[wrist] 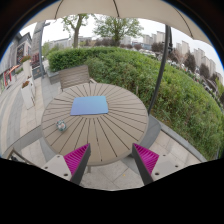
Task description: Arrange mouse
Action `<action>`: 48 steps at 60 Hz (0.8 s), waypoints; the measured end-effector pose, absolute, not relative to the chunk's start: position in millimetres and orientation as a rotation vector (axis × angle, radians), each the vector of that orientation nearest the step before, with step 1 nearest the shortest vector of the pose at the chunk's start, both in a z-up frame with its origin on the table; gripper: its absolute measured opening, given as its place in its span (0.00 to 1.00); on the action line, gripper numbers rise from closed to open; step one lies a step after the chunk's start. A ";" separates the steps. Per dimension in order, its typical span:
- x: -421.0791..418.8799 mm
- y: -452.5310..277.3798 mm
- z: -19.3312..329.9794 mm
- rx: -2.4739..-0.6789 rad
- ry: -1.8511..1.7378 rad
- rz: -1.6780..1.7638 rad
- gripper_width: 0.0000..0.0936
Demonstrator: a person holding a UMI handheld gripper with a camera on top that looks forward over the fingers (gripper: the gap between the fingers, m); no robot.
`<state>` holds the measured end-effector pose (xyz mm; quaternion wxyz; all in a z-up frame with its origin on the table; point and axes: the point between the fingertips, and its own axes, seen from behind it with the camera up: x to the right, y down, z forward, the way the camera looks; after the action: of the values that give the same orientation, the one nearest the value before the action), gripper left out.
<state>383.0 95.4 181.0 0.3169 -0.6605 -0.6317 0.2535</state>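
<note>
A round slatted wooden table (110, 128) stands ahead of me on a terrace. A blue mouse pad (89, 105) lies flat on it, toward the far side. A small grey mouse (61, 126) sits near the table's near left rim, apart from the pad. My gripper (111, 162) is held above the table's near edge, well short of both. Its two fingers with magenta pads (75, 158) stand wide apart with nothing between them.
A wooden chair (73, 77) stands behind the table on the left. A parasol pole (162, 68) rises to the right. A green hedge (150, 75) runs behind. Paving slabs (110, 172) lie below the fingers.
</note>
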 end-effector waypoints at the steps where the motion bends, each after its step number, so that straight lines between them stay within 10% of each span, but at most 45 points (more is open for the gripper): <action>1: 381.6 88.2 178.5 -1.739 -1.671 0.671 0.92; 28: 349.0 -134.7 147.3 -1.652 -1.782 0.868 0.91; 48: 281.2 -166.4 92.2 -1.631 -1.725 0.840 0.91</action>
<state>281.2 -166.4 92.2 0.3068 -0.6166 -0.6519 0.3174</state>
